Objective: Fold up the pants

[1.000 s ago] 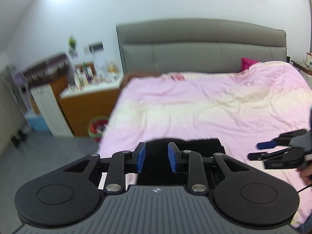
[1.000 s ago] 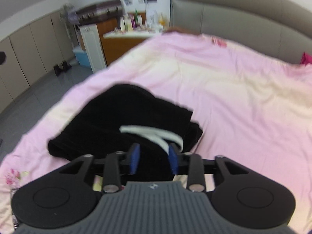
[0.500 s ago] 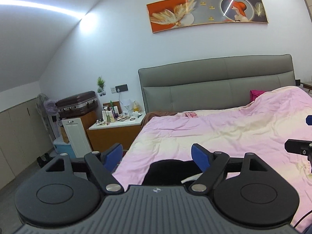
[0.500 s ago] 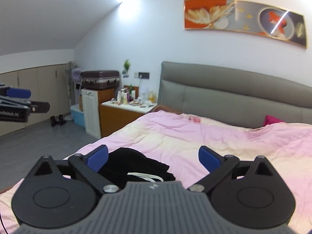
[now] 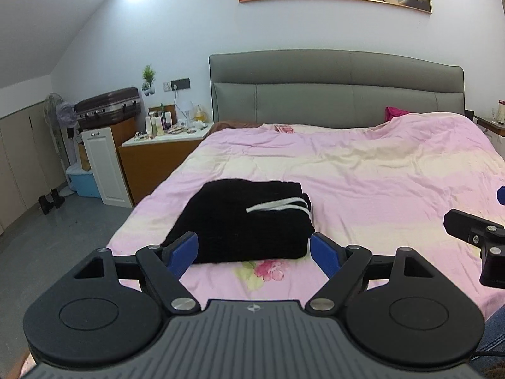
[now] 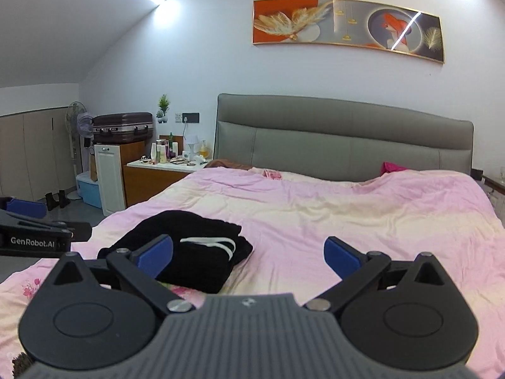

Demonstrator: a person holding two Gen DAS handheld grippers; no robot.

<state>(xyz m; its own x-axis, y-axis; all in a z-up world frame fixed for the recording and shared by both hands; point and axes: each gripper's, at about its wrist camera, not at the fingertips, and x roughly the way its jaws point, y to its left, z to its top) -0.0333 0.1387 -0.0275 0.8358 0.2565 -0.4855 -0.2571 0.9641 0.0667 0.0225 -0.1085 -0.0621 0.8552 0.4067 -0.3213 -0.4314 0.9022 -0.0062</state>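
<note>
Left gripper jaws have just been opening — narrow gap a second ago, now spread wide, nothing between the pads; right gripper likewise, its pads no longer close over the black pants; both grippers drawn back from the bundle — pants now lie folded and free on the pink bedspread, white stripes on top.

Wide bare stretch of pink-and-cream quilted bed cover right of & beyond folded black pants w/ white stripes, the only obstacle; grey padded headboard closes far end.
</note>
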